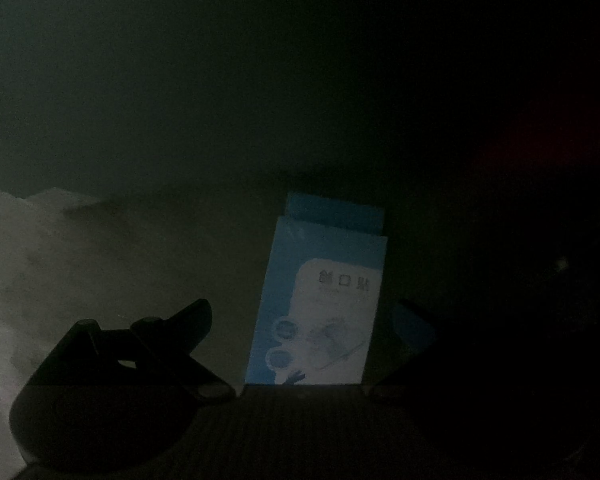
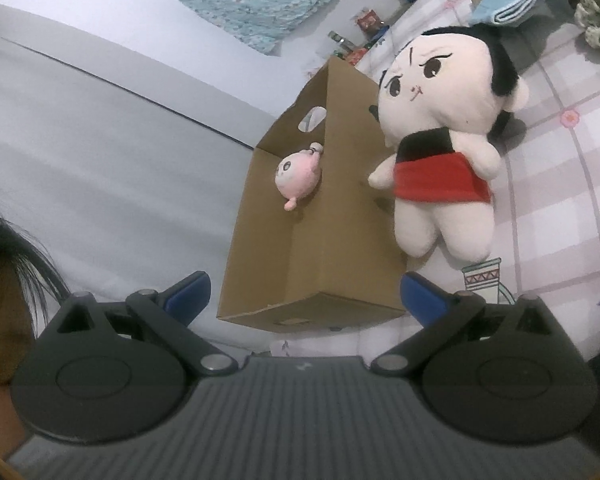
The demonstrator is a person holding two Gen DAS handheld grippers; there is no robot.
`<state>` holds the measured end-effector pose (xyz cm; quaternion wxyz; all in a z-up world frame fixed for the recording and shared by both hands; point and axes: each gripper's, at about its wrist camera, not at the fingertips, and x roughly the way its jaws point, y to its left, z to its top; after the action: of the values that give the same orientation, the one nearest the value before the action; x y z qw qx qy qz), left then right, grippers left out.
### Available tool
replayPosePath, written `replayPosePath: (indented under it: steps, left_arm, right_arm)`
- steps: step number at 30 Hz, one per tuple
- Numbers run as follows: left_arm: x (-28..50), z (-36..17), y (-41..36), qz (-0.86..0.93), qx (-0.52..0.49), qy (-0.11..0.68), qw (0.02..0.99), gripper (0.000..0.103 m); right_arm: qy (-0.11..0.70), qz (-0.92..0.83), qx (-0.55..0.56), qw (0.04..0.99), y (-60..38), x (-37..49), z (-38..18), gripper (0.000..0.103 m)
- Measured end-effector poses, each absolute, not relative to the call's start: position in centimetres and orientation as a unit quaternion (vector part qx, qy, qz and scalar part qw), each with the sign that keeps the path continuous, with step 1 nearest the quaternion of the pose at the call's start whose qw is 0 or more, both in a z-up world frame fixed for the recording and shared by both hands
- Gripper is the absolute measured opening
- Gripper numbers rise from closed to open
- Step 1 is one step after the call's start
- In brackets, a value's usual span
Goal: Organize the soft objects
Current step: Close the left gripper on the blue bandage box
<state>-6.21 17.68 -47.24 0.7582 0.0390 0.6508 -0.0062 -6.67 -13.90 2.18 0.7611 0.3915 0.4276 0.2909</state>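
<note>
Left view mostly dark, blue box [image 1: 320, 300] bottom hidden, print blurred

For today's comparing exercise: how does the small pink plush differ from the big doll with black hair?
1. Size: the pink plush is far smaller than the big doll.
2. Colour: the pink plush is pink with a pale face; the big doll is cream with black hair and a red skirt.
3. Place: the pink plush lies inside the cardboard box; the big doll lies outside, against the box's edge.
Both are soft toys.
</note>
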Motion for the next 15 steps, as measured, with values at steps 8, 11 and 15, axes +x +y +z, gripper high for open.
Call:
replayPosePath:
  steps: [8,11,15]
  left_arm:
    - [-5.2,-49.8,17.6,0.005,0.026,0.675,0.737,0.092]
    - [-4.8,-51.0,17.5,0.011,0.026,0.688,0.725,0.091]
    - [-4.4,-51.1,17.8,0.015,0.014,0.682,0.731,0.091]
  right_arm:
    - [0.438,0.275,0.393,0.760,-14.1,-6.5,1.8,0.102]
    - [0.439,0.270,0.393,0.762,-14.3,-6.5,1.7,0.102]
    - [0.441,0.263,0.394,0.762,-14.5,-6.3,1.4,0.102]
